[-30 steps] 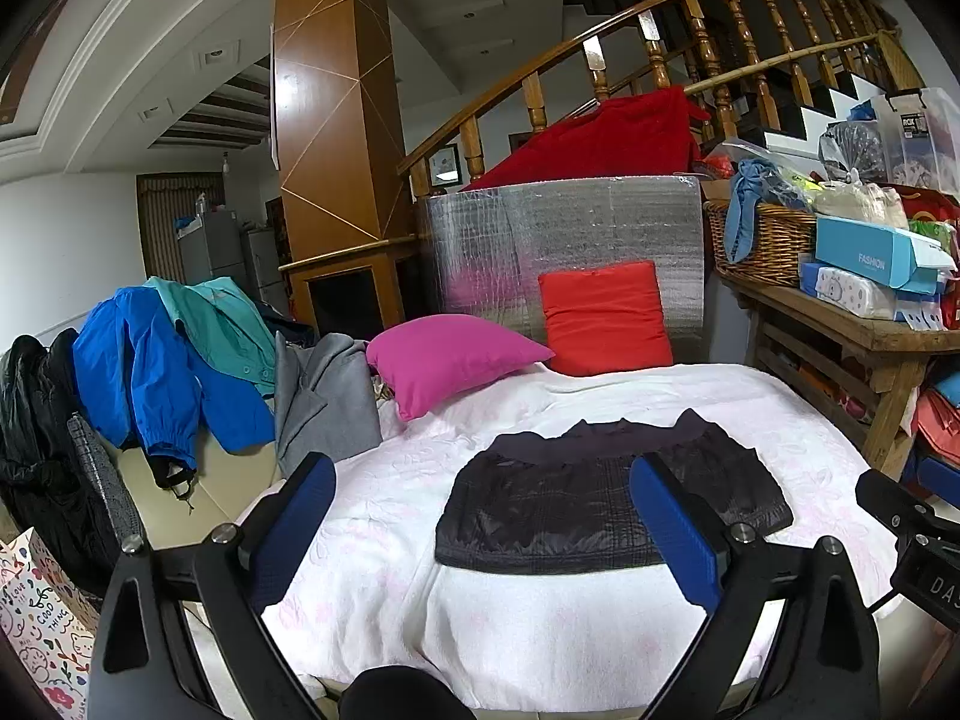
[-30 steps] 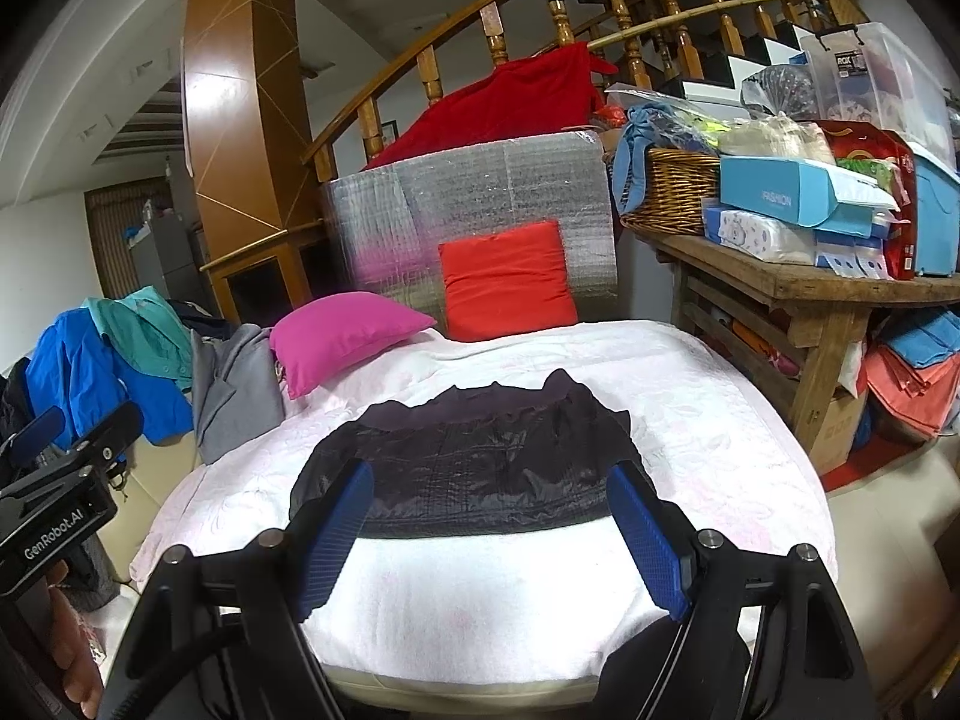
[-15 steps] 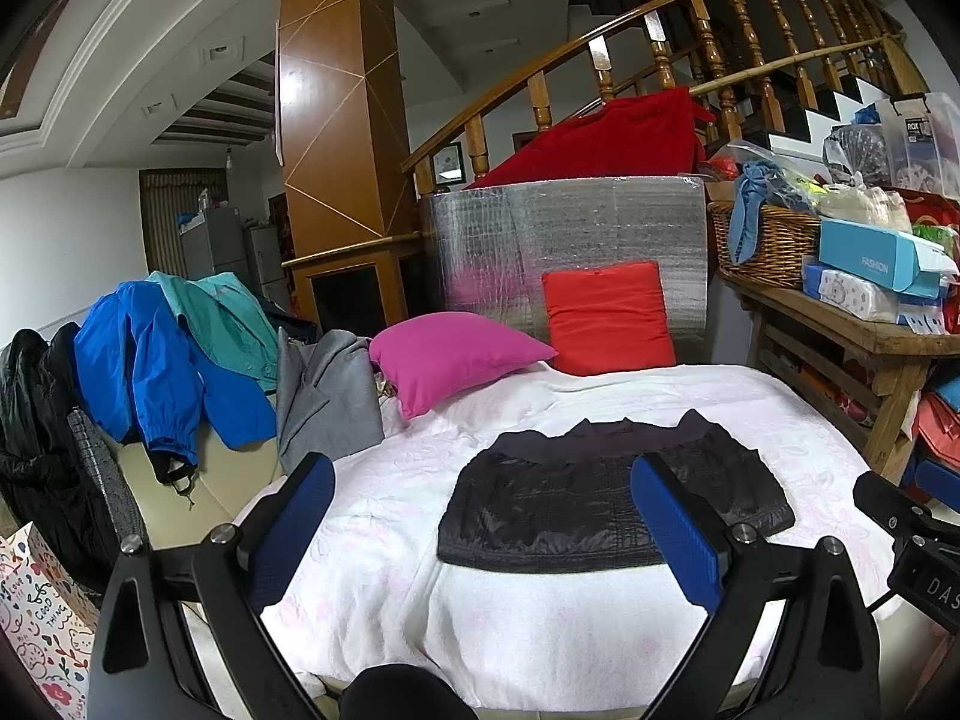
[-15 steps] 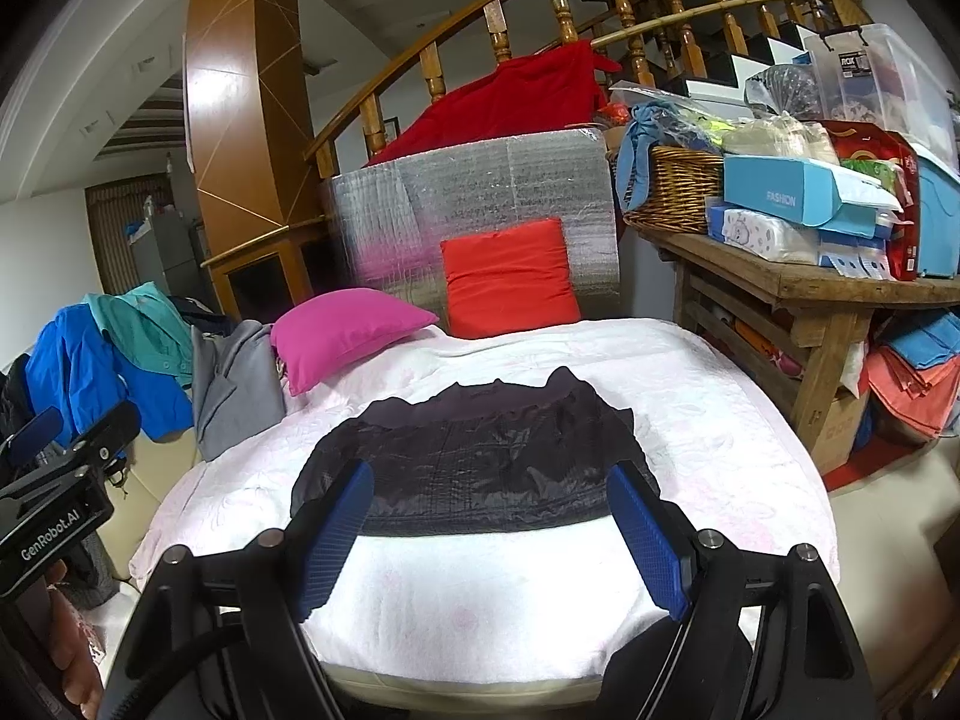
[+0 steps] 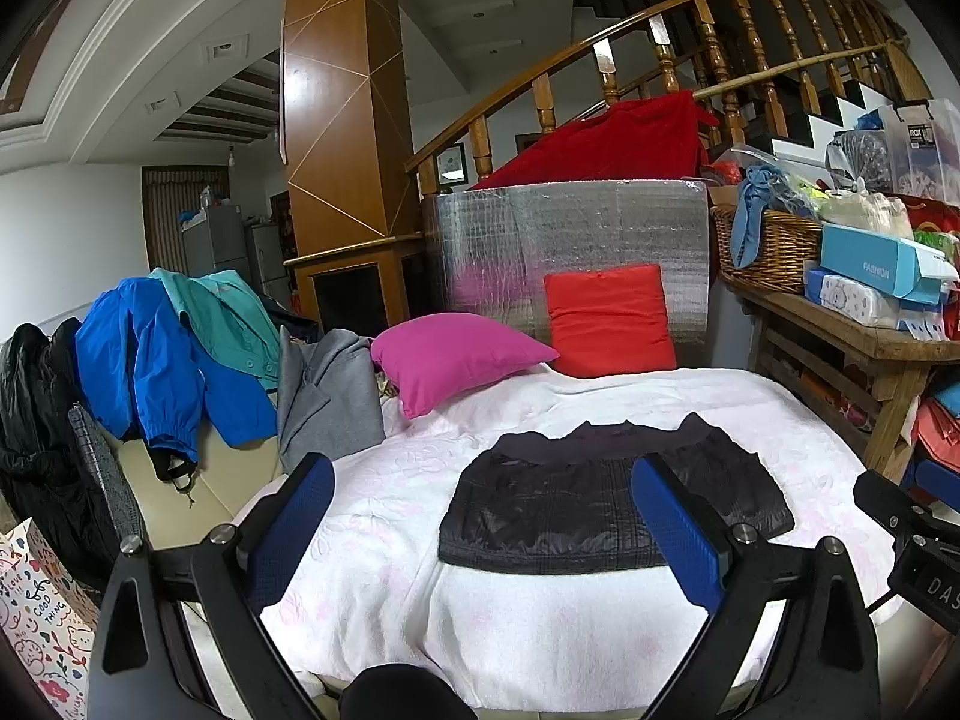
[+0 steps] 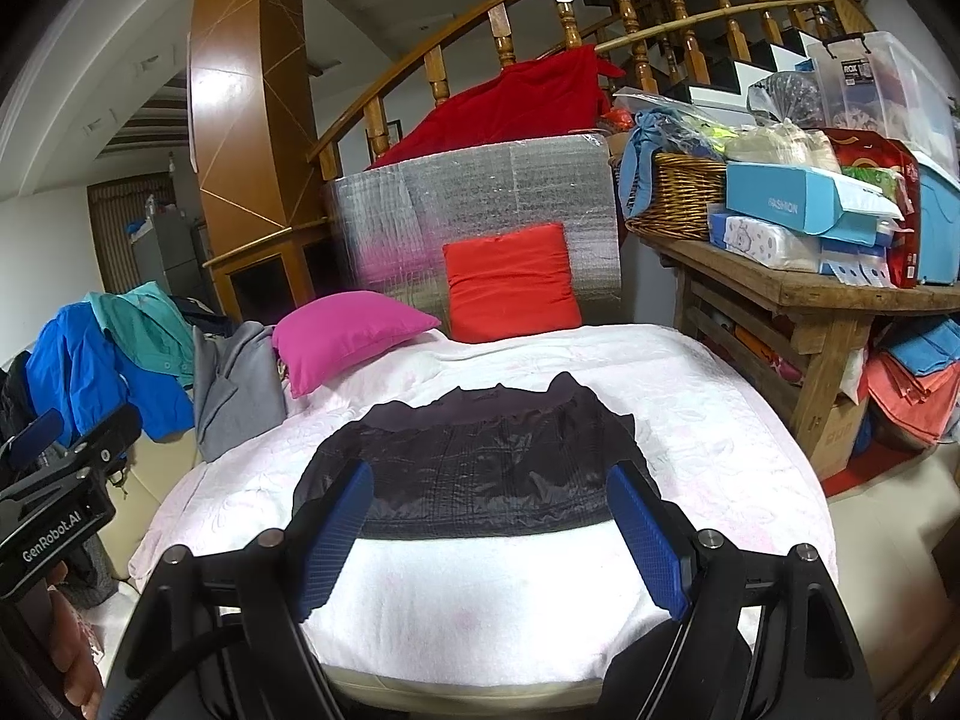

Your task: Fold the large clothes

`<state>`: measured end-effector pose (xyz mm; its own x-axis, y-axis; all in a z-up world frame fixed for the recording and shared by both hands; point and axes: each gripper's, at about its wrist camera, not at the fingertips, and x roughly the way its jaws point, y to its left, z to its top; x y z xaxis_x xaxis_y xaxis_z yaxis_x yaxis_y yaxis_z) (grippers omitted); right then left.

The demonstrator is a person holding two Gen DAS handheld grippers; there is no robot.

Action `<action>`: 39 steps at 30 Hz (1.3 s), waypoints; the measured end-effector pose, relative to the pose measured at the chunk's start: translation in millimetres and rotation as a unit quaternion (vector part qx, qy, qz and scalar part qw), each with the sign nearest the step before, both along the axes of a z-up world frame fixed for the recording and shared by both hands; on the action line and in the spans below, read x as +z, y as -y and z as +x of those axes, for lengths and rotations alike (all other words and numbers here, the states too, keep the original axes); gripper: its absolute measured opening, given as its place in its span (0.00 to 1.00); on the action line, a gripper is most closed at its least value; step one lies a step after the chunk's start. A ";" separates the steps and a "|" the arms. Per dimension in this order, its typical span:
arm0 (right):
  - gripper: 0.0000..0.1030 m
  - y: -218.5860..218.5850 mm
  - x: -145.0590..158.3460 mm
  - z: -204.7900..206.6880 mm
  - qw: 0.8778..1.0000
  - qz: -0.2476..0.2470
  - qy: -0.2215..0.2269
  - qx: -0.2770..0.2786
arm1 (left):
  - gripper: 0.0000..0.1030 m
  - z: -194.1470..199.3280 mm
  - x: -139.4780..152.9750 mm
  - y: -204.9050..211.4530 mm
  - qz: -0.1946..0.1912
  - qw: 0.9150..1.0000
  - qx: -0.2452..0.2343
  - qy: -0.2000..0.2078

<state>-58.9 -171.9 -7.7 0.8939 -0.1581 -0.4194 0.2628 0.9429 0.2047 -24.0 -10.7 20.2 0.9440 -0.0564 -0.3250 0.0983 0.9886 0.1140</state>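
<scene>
A dark padded jacket (image 5: 606, 504) (image 6: 474, 468) lies folded into a flat rectangle on the white-pink bedspread (image 5: 372, 540) (image 6: 720, 438). My left gripper (image 5: 480, 480) hovers open near the bed's front edge, left of the jacket's middle, nothing between its blue pads. My right gripper (image 6: 489, 483) is open too, held back from the jacket's near hem, its jaws framing the hem without touching. The right gripper's body (image 5: 912, 546) shows at the left view's right edge; the left gripper's body (image 6: 54, 504) shows at the right view's left edge.
A magenta pillow (image 5: 450, 354) and a red pillow (image 5: 609, 321) rest at the bed's far end. Blue, teal, grey and black coats (image 5: 156, 360) hang piled to the left. A cluttered wooden table (image 6: 798, 294) stands on the right, with folded clothes (image 6: 918, 378) under it.
</scene>
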 end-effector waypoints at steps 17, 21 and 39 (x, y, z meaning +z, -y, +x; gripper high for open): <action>0.80 -4.6 7.0 0.2 1.000 -0.005 0.007 -0.003 | 0.96 0.2 2.2 -1.0 -0.006 1.000 -0.005 -0.002; 0.80 -10.4 7.3 4.7 1.000 -0.016 -0.001 -0.007 | 0.97 0.1 1.7 -2.0 -0.010 1.000 -0.009 -0.001; 0.80 -11.5 8.9 46.2 1.000 -0.026 -0.018 -0.001 | 0.97 26.0 -4.9 -3.2 -0.009 1.000 -0.015 -0.025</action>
<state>-12.7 -160.3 1.2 0.8784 -0.1828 -0.4415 0.2711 0.9515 0.1456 2.0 -7.5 15.3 0.9242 -0.0906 -0.3709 0.1332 0.9869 0.0907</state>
